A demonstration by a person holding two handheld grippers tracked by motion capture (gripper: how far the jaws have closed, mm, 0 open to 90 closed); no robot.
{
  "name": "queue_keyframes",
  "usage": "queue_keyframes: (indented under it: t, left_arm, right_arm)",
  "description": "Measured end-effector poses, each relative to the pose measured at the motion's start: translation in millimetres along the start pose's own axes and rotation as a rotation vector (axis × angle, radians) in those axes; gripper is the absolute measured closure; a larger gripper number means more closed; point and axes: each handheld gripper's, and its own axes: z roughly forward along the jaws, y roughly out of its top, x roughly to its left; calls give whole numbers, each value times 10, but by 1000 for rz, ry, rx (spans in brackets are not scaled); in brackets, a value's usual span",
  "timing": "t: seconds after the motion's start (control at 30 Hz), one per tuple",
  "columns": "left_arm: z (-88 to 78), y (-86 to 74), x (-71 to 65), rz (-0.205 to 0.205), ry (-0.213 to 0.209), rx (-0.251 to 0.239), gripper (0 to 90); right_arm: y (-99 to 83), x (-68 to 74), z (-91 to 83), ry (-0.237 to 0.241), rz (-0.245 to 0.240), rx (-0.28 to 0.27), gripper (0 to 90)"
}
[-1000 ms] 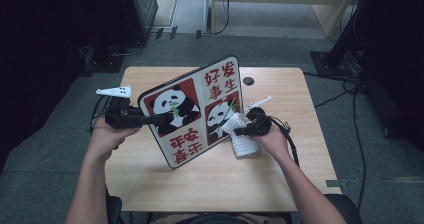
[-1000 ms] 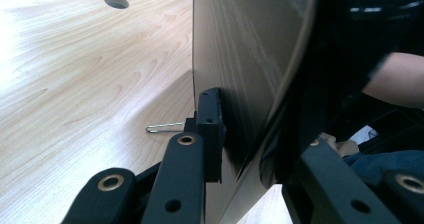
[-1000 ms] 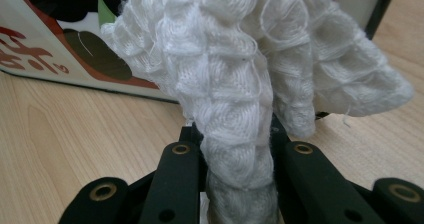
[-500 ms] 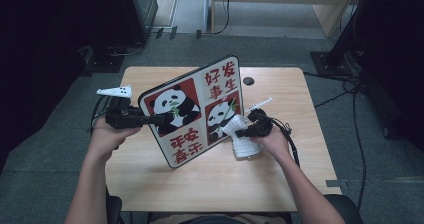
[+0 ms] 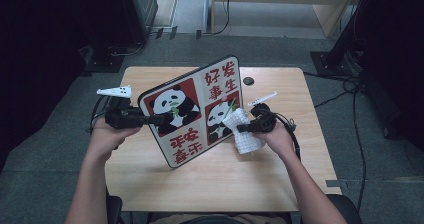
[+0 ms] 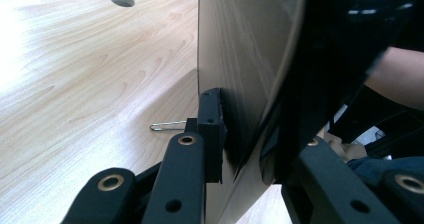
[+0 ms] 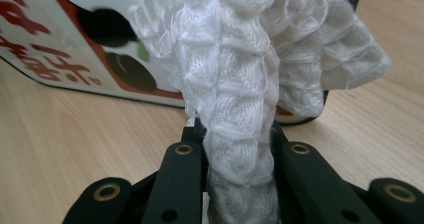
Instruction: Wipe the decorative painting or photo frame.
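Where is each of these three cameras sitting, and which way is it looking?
High view: fixed above the person's side, looking forward and down on the table; both forearms enter from below, the left claw gripping the panda board, the right claw gripping a white cloth.
Left gripper view: rides the left claw, looking along its jaws, which clamp the board's edge.
Right gripper view: rides the right claw, facing the cloth bunched between its jaws.
Shared: the board and tabletop appear in both gripper views.
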Motion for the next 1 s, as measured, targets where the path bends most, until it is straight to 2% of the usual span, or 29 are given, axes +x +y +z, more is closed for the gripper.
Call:
queue_keyframes:
  t: [0.23,0.4,0.77,1.0]
  left_arm:
    - [-1,-1,8,-2,-4,-1,769]
    - [-1,-5,11,-5,-4,-3,769]
    - [-1,-6,16,-5,-6,-4,769]
    - [1,-10,20,-10,-10,-8,768]
  right_arm:
    - [195,109,-237,2,-45,-41,786]
    - [313,178,-401,-2,-51,-62,785]
    - [632,330,-715,-18,-74,-73,785]
    - [879,454,-872,-15,-112,-76,784]
